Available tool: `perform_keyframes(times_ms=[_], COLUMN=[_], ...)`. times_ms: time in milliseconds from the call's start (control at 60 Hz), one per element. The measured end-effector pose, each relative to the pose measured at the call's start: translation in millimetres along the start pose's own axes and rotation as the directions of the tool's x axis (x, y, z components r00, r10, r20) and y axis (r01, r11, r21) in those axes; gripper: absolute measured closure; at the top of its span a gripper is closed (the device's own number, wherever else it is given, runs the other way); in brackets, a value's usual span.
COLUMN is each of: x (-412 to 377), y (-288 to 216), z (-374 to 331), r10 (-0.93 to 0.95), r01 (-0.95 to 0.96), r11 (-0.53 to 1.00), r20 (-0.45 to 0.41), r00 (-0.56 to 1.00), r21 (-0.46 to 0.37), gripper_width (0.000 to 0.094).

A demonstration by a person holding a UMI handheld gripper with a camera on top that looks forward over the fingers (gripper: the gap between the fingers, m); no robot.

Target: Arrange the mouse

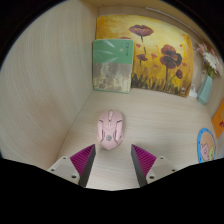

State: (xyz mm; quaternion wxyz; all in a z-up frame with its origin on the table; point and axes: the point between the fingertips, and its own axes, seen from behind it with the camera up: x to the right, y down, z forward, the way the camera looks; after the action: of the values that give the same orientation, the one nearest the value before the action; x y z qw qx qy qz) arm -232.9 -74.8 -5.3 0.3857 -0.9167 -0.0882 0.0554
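Observation:
A pale pink computer mouse (110, 128) lies on the light wooden tabletop (70, 110), just ahead of my fingers and centred between them. My gripper (113, 160) is open and empty; its two magenta pads (83, 159) stand wide apart, short of the mouse and not touching it. The mouse's length runs away from me, with a grey scroll wheel on top.
A green-framed picture (112, 66) and a yellow painting with purple flowers (155, 55) lean against the wall beyond the mouse. A blue object (206, 90) stands at the far right, and a round blue and yellow item (207, 146) lies by the right finger.

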Motion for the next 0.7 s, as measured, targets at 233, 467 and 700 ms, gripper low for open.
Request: perform_keyframes(times_ms=[233,467,700], x=[-6.3,-4.8,-4.2], y=[-39.5,-56.1,-56.1], z=[46.3,68.5,68.2], r10=[0.02,0.06,0.06], r01=[-0.02,-0.061,-0.061], r11=[1.0,0.998,0.998], r20=[-0.013,-0.042,-0.031], r00=[1.0,0.997,0.998], r21=[-0.012,-0.01,-0.022], gripper_width=[0.0238,0.0453,0.0592])
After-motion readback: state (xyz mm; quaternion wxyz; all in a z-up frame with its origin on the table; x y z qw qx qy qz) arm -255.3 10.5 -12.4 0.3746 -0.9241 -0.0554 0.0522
